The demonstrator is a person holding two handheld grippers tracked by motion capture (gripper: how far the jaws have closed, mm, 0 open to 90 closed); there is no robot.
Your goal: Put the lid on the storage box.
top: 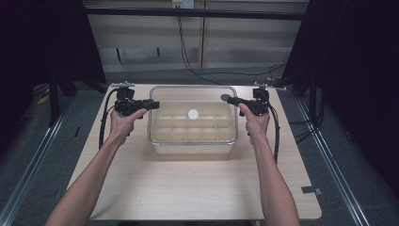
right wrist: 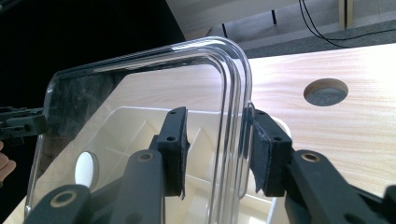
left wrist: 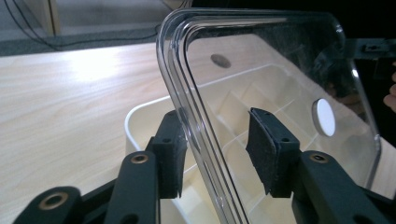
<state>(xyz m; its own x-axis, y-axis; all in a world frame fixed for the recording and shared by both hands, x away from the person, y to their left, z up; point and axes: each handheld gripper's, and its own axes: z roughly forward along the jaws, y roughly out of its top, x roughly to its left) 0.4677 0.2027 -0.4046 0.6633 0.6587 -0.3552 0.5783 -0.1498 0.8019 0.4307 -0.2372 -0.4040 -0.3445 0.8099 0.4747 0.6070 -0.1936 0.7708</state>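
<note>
**Location.** Clear lid [top: 162,94] lying level over the cream divided box [top: 193,149], at the middle of the table [top: 188,188], toward its far side.

**Tongs.** Left gripper [top: 153,105] at the lid's left edge, right gripper [top: 228,100] at its right edge. Both released: rim between the jaws on each side, inner pads [left wrist: 268,149] standing clear of the plastic, no clamp made.

**Handling.**
- Judged light, stiff and thin.
- Glossy, so likely slippery under the pads, and liable to crack or flex if squeezed hard.
- Best hold judged at the raised rim, on 2 opposite edges at mid-length, kept level.

**Not made out.**
- Whether the lid sits fully on the box.
- Whether the white disc [top: 193,113] belongs to the lid or lies in a compartment.
- Compartment contents, dimmed by glare.
</note>
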